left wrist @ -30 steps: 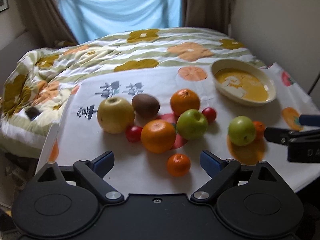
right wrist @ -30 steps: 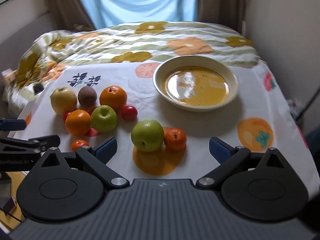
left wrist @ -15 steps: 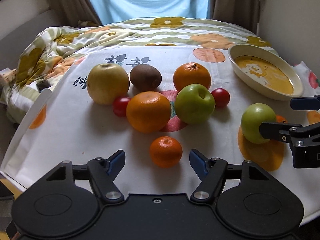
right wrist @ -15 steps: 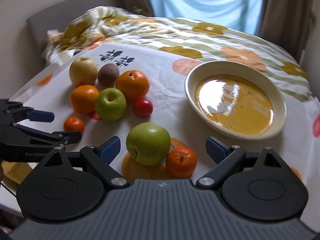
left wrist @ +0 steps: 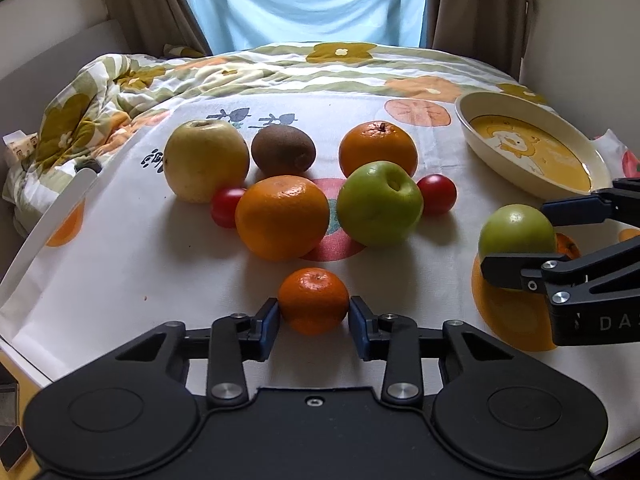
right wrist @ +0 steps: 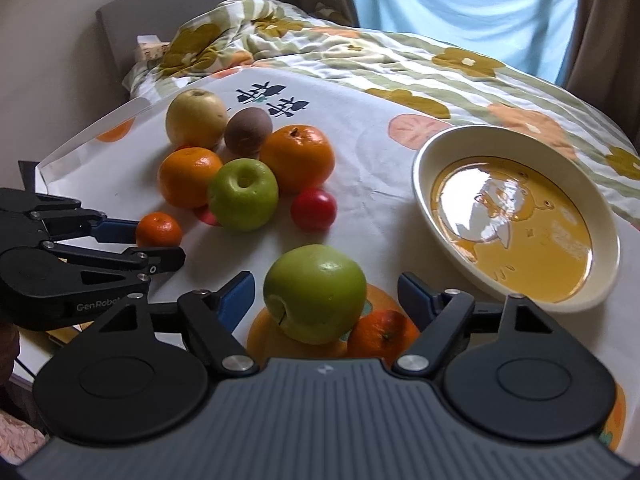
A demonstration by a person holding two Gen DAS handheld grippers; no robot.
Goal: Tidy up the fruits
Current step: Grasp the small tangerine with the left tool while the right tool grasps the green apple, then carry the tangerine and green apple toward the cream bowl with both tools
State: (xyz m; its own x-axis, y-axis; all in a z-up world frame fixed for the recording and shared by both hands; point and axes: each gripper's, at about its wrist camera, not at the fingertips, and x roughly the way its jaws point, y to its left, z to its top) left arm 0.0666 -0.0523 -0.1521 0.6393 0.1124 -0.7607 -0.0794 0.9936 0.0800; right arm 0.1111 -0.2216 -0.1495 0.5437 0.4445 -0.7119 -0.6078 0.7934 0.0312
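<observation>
Since the earlier frame our left tongs [left wrist: 313,317] had narrowed onto the mandarin [left wrist: 313,300] nearer us than the bowl [left wrist: 532,148], seemingly gripping it, while our right tongs [right wrist: 326,294], still spread, straddled the green apple [right wrist: 315,293].
</observation>
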